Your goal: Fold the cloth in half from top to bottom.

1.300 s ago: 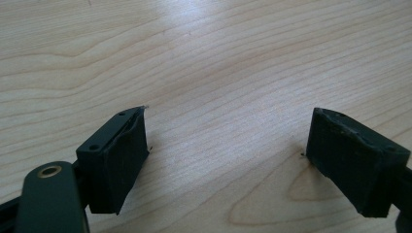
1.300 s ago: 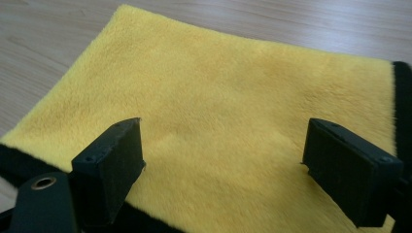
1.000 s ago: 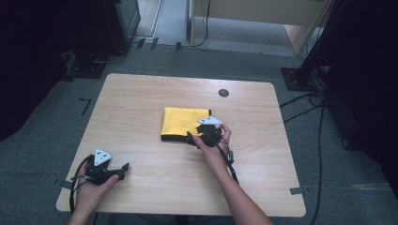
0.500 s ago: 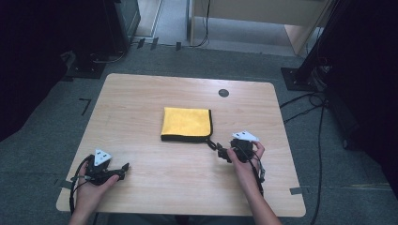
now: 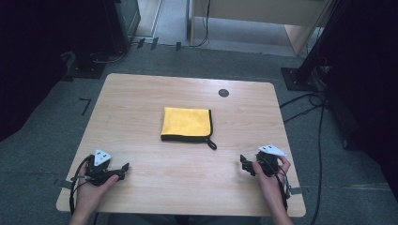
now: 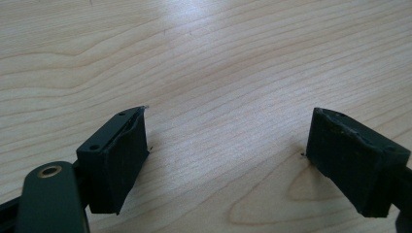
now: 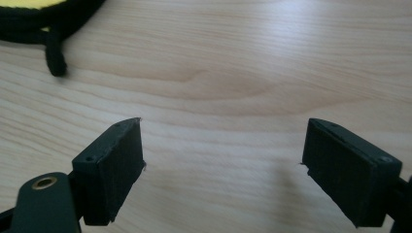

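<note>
A folded yellow cloth (image 5: 186, 123) with black edging and a black loop (image 5: 212, 143) lies flat in the middle of the wooden table (image 5: 141, 103). My left gripper (image 5: 123, 167) rests low near the front left corner, open, with bare wood between its jaws (image 6: 226, 145). My right gripper (image 5: 245, 163) sits near the front right edge, open and holding nothing (image 7: 223, 150). In the right gripper view the cloth's black edge (image 7: 29, 22) and its loop (image 7: 54, 53) show at the top left, well apart from the jaws.
A small dark round grommet (image 5: 224, 93) sits near the table's far edge. Black stands (image 5: 89, 65) and cables (image 5: 305, 101) lie on the grey floor around the table. A wooden cabinet (image 5: 263, 18) stands at the back.
My right gripper has drawn back from the cloth's right edge to the front right of the table, leaving the cloth folded in place. The left gripper has stayed still.
</note>
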The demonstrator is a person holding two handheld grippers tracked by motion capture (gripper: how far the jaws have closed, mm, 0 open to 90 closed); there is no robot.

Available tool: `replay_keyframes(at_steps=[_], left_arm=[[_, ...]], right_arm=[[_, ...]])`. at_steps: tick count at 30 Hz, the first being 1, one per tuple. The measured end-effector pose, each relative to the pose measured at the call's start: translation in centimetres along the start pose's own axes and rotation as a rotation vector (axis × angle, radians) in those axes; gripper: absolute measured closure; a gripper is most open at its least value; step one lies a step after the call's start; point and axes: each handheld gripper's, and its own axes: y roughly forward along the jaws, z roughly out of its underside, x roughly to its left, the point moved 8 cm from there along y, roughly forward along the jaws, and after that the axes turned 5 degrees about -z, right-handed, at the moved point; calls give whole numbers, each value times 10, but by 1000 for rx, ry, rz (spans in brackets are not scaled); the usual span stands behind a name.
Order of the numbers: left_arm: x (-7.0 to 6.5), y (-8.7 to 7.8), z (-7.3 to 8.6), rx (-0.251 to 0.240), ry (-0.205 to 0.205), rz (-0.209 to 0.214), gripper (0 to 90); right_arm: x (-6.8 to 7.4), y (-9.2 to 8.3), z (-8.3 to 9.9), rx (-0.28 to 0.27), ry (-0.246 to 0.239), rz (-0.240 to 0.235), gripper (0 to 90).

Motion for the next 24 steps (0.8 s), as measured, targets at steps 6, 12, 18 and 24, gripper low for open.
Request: replay_keyframes(at_steps=[6, 12, 18, 24], left_arm=[[0, 0, 0, 0, 0, 0, 144], [0, 0, 0, 2, 2, 2, 139], [0, 0, 0, 1, 2, 2, 138], [0, 0, 0, 2, 3, 2, 138]], right_arm=[[-22, -14, 11, 8, 26, 23, 144], [-42, -28, 18, 3, 49, 47, 144], [-57, -37, 24, 7, 51, 70, 144], [-75, -44, 35, 23, 76, 100, 145]])
